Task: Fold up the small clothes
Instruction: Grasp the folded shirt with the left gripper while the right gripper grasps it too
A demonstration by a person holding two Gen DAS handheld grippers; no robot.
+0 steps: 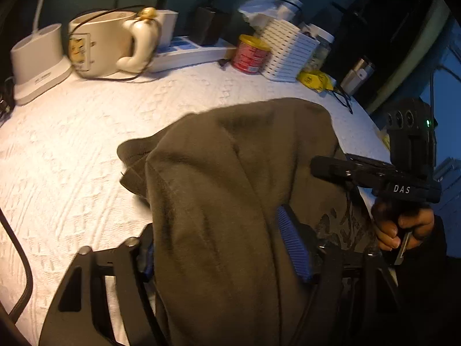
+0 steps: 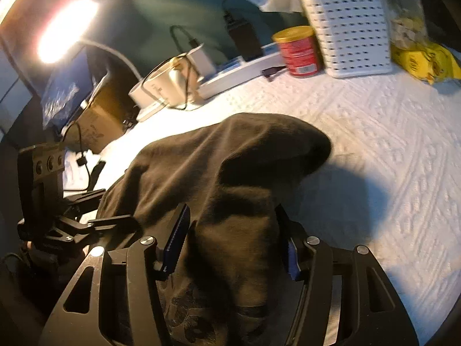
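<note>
A dark olive-brown garment with a printed pattern lies bunched on the white textured cover and rises toward both cameras. In the left wrist view my left gripper has a thick fold filling the gap between its blue pads, which press on it. In the right wrist view the same garment passes between the fingers of my right gripper, whose jaws stand wide; a gap shows beside the left blue pad. A hand holds the right gripper's handle at the cloth's right edge.
Along the back stand a white lamp base, a cream mug, a power strip, a red can, a white slatted basket and a yellow packet. A dark cable runs down the left.
</note>
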